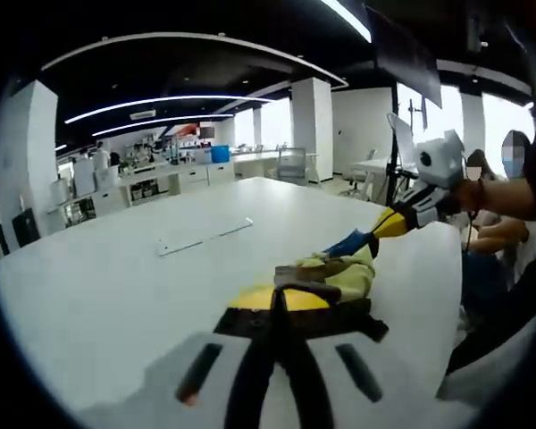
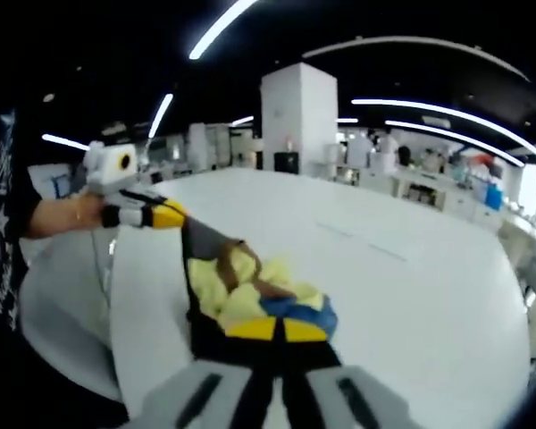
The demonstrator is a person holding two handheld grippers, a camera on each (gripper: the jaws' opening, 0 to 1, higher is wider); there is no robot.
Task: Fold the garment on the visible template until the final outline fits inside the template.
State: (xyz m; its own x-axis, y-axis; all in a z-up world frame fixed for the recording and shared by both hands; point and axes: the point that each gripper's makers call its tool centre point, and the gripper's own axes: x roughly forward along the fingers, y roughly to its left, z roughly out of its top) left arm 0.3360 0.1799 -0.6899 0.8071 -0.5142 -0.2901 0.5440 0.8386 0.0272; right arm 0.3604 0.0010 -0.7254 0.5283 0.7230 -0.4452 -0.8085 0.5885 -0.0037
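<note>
Left gripper view has its own left gripper (image 1: 278,299) clenched on a bunched edge of the garment (image 1: 339,268), a yellow cloth with grey trim, lifted off the white table (image 1: 116,286) near its right edge. From the right, the right gripper (image 1: 362,239) pinches the other end, a hand (image 1: 482,192) behind it. In the right gripper view that gripper (image 2: 275,329) is likewise closed on the cloth (image 2: 228,281), with the left gripper (image 2: 174,214) and its hand (image 2: 67,214) at the far end. Both arms reach forward with the fabric slung between them. Thin marks on the table (image 1: 204,237) may be the template, though blur leaves that unsure. Judged from here, the crumpled cloth could land bunched or off the table edge if lowered without spreading, spoiling the outline.
</note>
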